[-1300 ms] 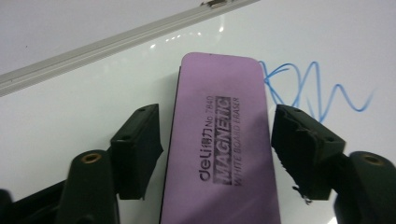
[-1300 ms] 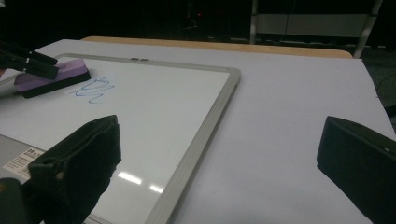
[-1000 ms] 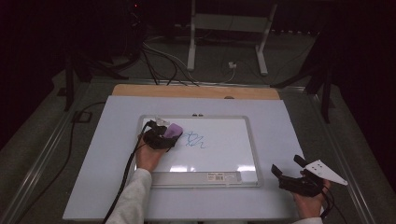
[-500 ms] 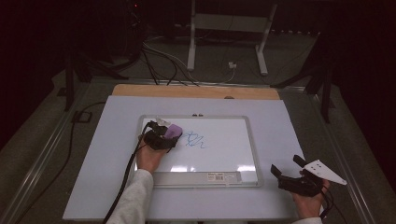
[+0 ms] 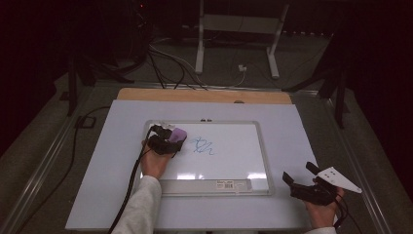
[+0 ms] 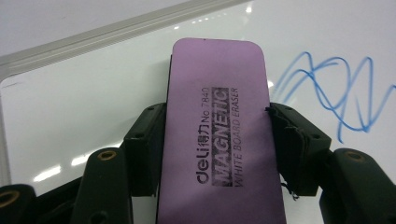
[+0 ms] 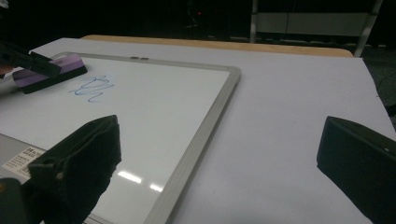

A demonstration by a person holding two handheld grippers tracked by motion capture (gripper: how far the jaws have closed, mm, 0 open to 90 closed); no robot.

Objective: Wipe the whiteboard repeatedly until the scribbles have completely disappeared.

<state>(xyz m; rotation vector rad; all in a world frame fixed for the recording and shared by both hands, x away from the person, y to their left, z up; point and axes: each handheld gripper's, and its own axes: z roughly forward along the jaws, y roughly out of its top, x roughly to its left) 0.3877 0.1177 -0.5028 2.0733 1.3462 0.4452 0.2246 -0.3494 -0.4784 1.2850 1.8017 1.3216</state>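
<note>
The purple eraser [image 6: 217,135] is held tight between the two black jaws of the left gripper [image 5: 168,141], one jaw on each long side. It has words printed on its top (they say it is a magnetic white board eraser). The eraser sits over the whiteboard [image 5: 234,165], near the board's top left corner. In the right gripper view the eraser [image 7: 51,71] looks low over the white face, but I cannot tell if it touches.

Just beside the eraser, on its right in the high view, is a blue scribble [image 5: 202,146]. It is a bunch of loopy lines drawn on the board. In the left gripper view the scribble [image 6: 327,88] is close to the eraser's edge but not under it.

The whiteboard has a grey frame and lies flat on a big pale sheet [image 5: 107,170] that covers the table. A strip of wood [image 5: 146,94] shows at the far edge of the sheet.

The right gripper [image 5: 298,179] is well apart from the eraser, past the board's lower right corner, over the pale sheet. Its jaws stand wide open and there is nothing between them. A hand [image 5: 321,212] holds it from below, and a grey three-cornered plate sits on top of it
</note>
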